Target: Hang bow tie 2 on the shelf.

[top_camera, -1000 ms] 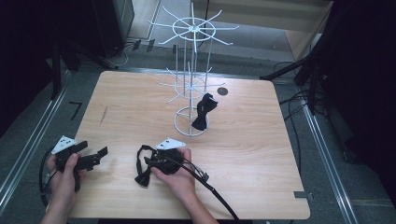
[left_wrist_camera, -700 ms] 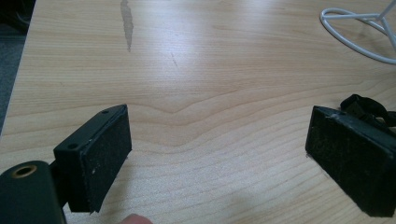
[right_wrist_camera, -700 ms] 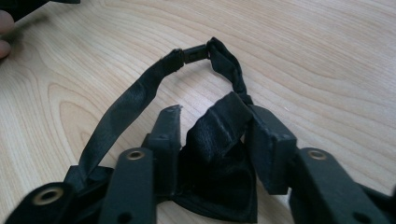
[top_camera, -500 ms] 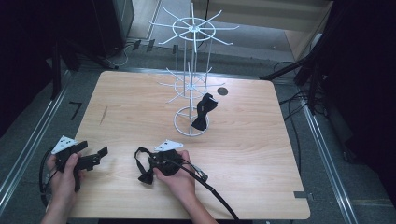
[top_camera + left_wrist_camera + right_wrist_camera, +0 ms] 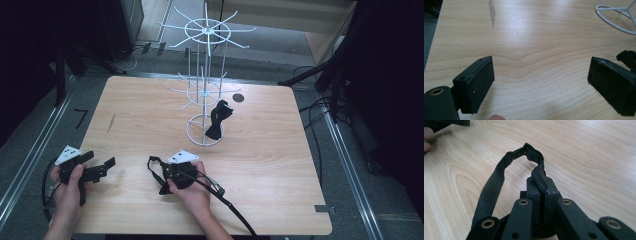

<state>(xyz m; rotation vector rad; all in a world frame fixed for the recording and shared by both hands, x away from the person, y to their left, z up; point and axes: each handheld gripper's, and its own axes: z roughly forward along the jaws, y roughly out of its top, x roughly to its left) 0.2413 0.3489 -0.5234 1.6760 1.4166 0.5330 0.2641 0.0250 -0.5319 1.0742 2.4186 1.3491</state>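
1. Left tongs point(image 5: 102, 167) rest low over the near left part of the wooden surface point(image 5: 280, 150), held in the person's left hand point(image 5: 67, 187); their jaws stand wide apart with bare wood between them and grip nothing.
2. Seen from the left gripper view, the same tongs point(image 5: 540, 85) show two dark padded faces well apart, and a thin grey streak point(image 5: 491, 12) marks the wood farther off.
3. Right tongs point(image 5: 167, 172) sit near the front middle of the surface, under the person's right hand point(image 5: 192, 192), with a grey three-cornered plate point(image 5: 181, 157) on top.
4. From the right gripper view, the right tongs point(image 5: 543, 191) are pressed together on the black strap point(image 5: 499, 175) of a bow tie, which loops up and away from the jaws to a small clasp point(image 5: 517, 153).
5. Most of that tie lies beside the right tongs in the high view, though its bow is probably the dark lump at the hand's edge.
6. White wire rack point(image 5: 202, 90) stands upright beyond the middle of the surface.
7. Second black bow tie point(image 5: 217, 120) hangs on the rack's lower right side, just above its ring base.
8. Small dark disc point(image 5: 238, 98) lies on the wood right of the rack.
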